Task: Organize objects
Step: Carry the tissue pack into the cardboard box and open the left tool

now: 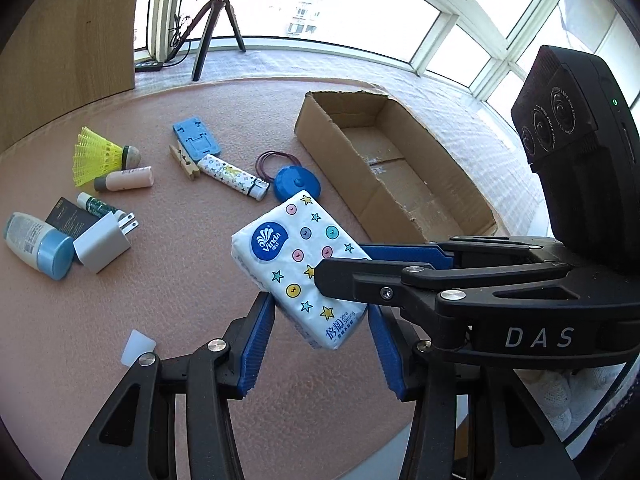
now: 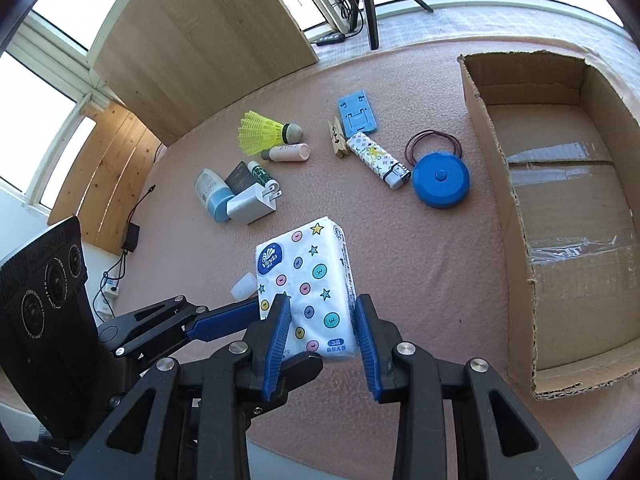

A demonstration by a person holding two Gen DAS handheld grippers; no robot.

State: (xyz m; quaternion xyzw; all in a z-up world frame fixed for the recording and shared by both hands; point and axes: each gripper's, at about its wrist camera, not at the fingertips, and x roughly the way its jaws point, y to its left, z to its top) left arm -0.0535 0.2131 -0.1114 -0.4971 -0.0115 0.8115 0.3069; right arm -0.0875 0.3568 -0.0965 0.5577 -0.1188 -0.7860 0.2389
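The right hand-held gripper [image 2: 322, 334] has its two blue pads on both sides of a white tissue pack [image 2: 306, 286] with stars and dots, which is lifted above the pink surface [image 2: 400, 272]. The left hand-held gripper [image 2: 224, 320] comes in from the left, with its blue finger against the left edge of the pack. An open cardboard box [image 2: 496, 200] lies at the right. Beyond the pack lie a blue round case [image 2: 440, 180], a lighter [image 2: 378, 160], a yellow shuttlecock [image 2: 260, 132] and a white charger [image 2: 252, 204].

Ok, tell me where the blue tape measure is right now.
The blue tape measure lies on the pink mat between the lighter and the cardboard box, partly on a dark red loop of cord, beyond the tissue pack.
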